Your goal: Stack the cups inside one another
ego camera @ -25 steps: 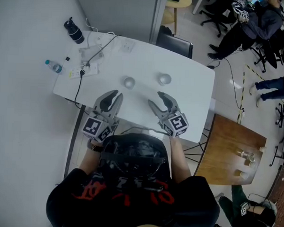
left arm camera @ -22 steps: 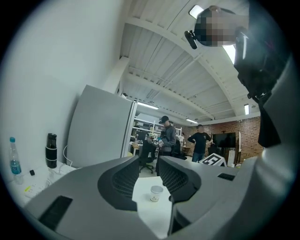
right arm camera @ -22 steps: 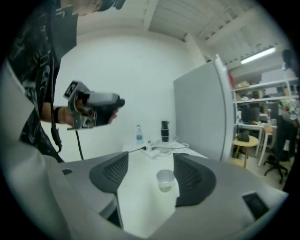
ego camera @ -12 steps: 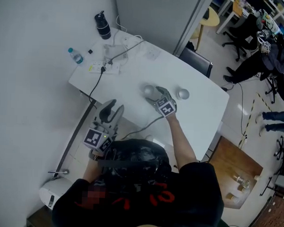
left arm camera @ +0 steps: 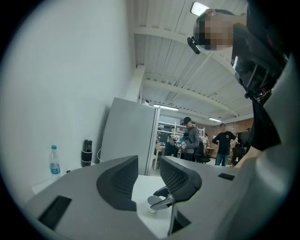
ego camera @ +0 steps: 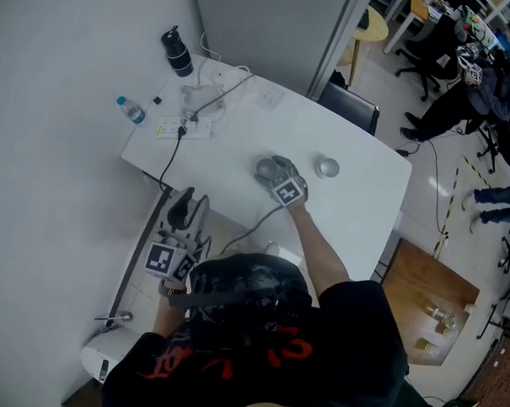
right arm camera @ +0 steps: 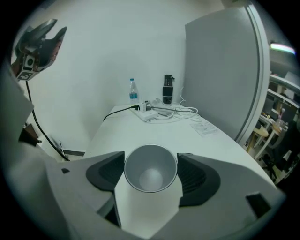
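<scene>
Two silver metal cups stand upright and apart on the white table (ego camera: 356,203). The left cup (ego camera: 263,167) (right arm camera: 151,168) sits between the jaws of my right gripper (ego camera: 272,165) (right arm camera: 151,157). Those jaws flank its rim and are closing, and I see no firm press on it. The second cup (ego camera: 327,168) stands alone to the right of that gripper. My left gripper (ego camera: 190,201) (left arm camera: 149,164) hangs level off the table's near left edge. It is open with nothing between its fingers, and it is far from both cups.
At the table's far left end are a black flask (ego camera: 176,52) (right arm camera: 168,89), a water bottle (ego camera: 132,110) (right arm camera: 133,96) and a power strip with cables (ego camera: 184,124). A chair (ego camera: 352,106) stands behind the table, a wooden table (ego camera: 428,290) to the right, and people beyond.
My right gripper reached forward and down over the table until its jaws straddled the left cup, and they stand wider than before. My left gripper drew back toward the table's near left edge.
</scene>
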The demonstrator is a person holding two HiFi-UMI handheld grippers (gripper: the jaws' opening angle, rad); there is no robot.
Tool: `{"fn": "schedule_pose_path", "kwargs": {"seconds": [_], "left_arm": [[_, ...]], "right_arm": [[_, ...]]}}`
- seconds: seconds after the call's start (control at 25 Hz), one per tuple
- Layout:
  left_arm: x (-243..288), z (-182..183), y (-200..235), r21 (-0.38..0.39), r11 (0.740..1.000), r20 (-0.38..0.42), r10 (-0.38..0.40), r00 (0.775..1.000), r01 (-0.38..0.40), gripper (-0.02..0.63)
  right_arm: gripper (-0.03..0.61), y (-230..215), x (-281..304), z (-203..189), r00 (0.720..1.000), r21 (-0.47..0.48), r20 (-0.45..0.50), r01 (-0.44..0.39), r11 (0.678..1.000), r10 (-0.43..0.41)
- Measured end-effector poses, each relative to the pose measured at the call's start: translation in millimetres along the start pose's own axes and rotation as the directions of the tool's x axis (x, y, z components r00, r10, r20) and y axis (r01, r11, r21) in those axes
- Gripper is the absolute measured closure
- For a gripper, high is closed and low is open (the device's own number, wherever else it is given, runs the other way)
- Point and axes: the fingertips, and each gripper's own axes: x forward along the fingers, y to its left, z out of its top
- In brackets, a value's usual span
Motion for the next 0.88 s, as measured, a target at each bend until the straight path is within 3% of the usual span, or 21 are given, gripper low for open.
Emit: {"fn": "schedule_pose_path", "kwargs": {"seconds": [0.28, 0.56, 0.72, 0.88], "left_arm": [[35.8, 7.5, -14.7, 0.031, 0.997, 0.019, -0.077, 0.997, 0.077, 0.466], [87.9, 10.9, -54.0, 0.045, 0.977, -0.006, -0.21, 0.978, 0.21, 0.466], [97.2, 10.5, -71.8, 0.051, 0.964, 0.006, -0.262, 0.965, 0.261, 0.466], [99.2, 6.1, -81.3, 0.043, 0.96, -0.005, -0.278, 0.961, 0.278, 0.466]], "right_arm": [[0.215, 10.8, -86.2, -36.3, 0.985, 0.178, 0.151, 0.059, 0.982, -0.086], [0.216, -27.7, -213.0, -72.7, 0.924, 0.404, 0.225, 0.202, 0.892, -0.311], [0.216, -74.4, -263.9, -60.0, 0.869, 0.413, 0.263, 0.29, 0.863, -0.418], [0.216, -119.9, -255.4, -44.7, 0.864, 0.367, 0.264, 0.32, 0.874, -0.428]]}}
